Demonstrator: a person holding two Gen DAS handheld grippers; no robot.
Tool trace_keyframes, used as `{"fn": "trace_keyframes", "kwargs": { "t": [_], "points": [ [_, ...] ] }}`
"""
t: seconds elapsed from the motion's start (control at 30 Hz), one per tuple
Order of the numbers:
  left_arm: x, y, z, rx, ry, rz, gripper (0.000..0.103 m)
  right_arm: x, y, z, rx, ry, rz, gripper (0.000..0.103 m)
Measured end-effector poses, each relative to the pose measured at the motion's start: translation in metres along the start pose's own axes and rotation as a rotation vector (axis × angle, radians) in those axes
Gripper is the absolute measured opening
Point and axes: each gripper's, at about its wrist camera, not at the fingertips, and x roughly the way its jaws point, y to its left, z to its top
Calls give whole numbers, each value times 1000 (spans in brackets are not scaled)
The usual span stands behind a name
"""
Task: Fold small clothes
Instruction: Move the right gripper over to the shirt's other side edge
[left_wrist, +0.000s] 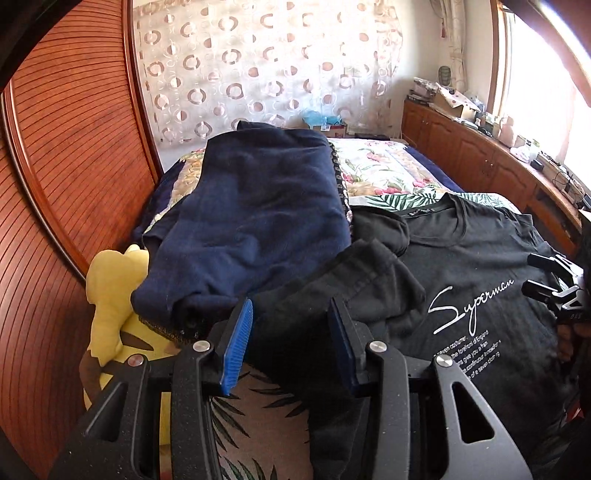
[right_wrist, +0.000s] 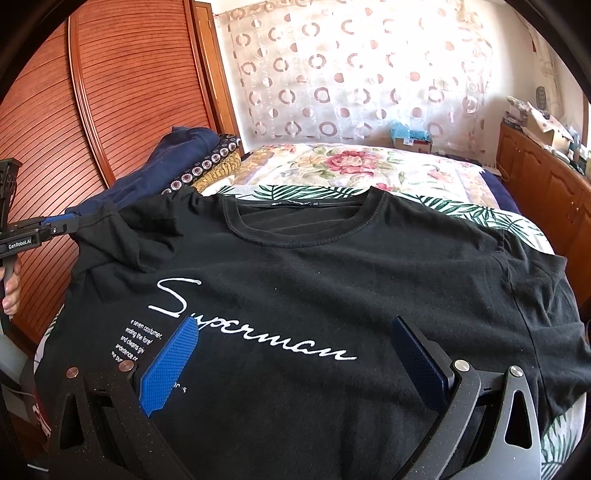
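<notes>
A black T-shirt (right_wrist: 332, 280) with white "Superman" lettering lies face up on the bed, collar toward the far end. Its left sleeve (left_wrist: 373, 269) is bunched up and folded inward. My left gripper (left_wrist: 290, 325) stands open at that sleeve. Black fabric lies between its blue pads (left_wrist: 236, 343), and they do not press on it. In the right wrist view the left gripper (right_wrist: 62, 223) shows at the shirt's left shoulder edge. My right gripper (right_wrist: 295, 362) hangs wide open over the chest print with nothing gripped. It also shows as the right gripper (left_wrist: 535, 273) at the shirt's right side.
A navy garment (left_wrist: 251, 221) lies piled on the bed left of the shirt, above a yellow plush toy (left_wrist: 110, 295). A wooden slatted wardrobe (left_wrist: 74, 166) lines the left. A cluttered wooden cabinet (left_wrist: 480, 147) runs along the right. The floral bedspread (right_wrist: 351, 166) stretches beyond. A hand (right_wrist: 11, 291) holds the left gripper's handle.
</notes>
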Motion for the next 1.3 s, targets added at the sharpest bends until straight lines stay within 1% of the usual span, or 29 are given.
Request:
{"fn": "trace_keyframes", "kwargs": {
  "t": [0.13,0.2,0.23,0.27,0.33,0.4,0.47,0.57,0.63,0.77,0.93,1.0,1.03,1.1,1.13,1.17,1.2,1.23,1.3],
  "points": [
    [4,1,-4,11,-10,16,42,-2,2,0,-8,0,1,103],
    [6,1,-5,18,-8,18,33,-4,3,0,-12,-2,1,103],
    [8,2,-5,15,-1,11,22,-5,3,0,-13,-3,2,103],
    [10,3,-6,8,9,2,14,-6,3,-1,-14,-3,1,103],
    [8,3,-6,3,10,-7,6,-8,4,-2,-17,-5,0,103],
    [1,2,-6,-6,-4,-14,5,-11,3,-3,-18,-8,-3,103],
    [-12,-4,-4,-11,-26,-40,5,-14,2,-4,-18,-10,-6,103],
    [-31,-27,-3,25,-53,-107,5,-19,2,-6,-14,-14,-8,103],
    [-40,-44,-3,65,-53,-118,5,-22,3,-7,-16,-19,-7,103],
    [-50,-72,-7,106,-46,-152,5,-29,4,-8,-23,-30,-6,103],
    [-52,-94,-15,113,-26,-212,5,-34,2,-14,-25,-36,-6,103],
    [-51,-99,-18,116,-16,-223,5,-35,1,-16,-25,-34,-6,103],
    [-51,-100,-20,106,-11,-246,6,-36,0,-16,-25,-33,-7,103],
    [-52,-99,-20,89,-8,-266,9,-36,-1,-18,-26,-33,-9,103],
    [-55,-100,-20,86,-16,-271,13,-37,-1,-18,-26,-32,-10,103],
    [-58,-99,-19,87,-26,-267,26,-38,0,-18,-27,-32,-9,103],
    [-61,-99,-18,90,-36,-257,33,-38,-1,-18,-28,-31,-11,103],
    [-63,-99,-17,90,-48,-248,44,-38,0,-17,-29,-30,-11,103],
    [-65,-97,-14,89,-61,-248,46,-39,0,-17,-31,-32,-10,103]
  ]
}}
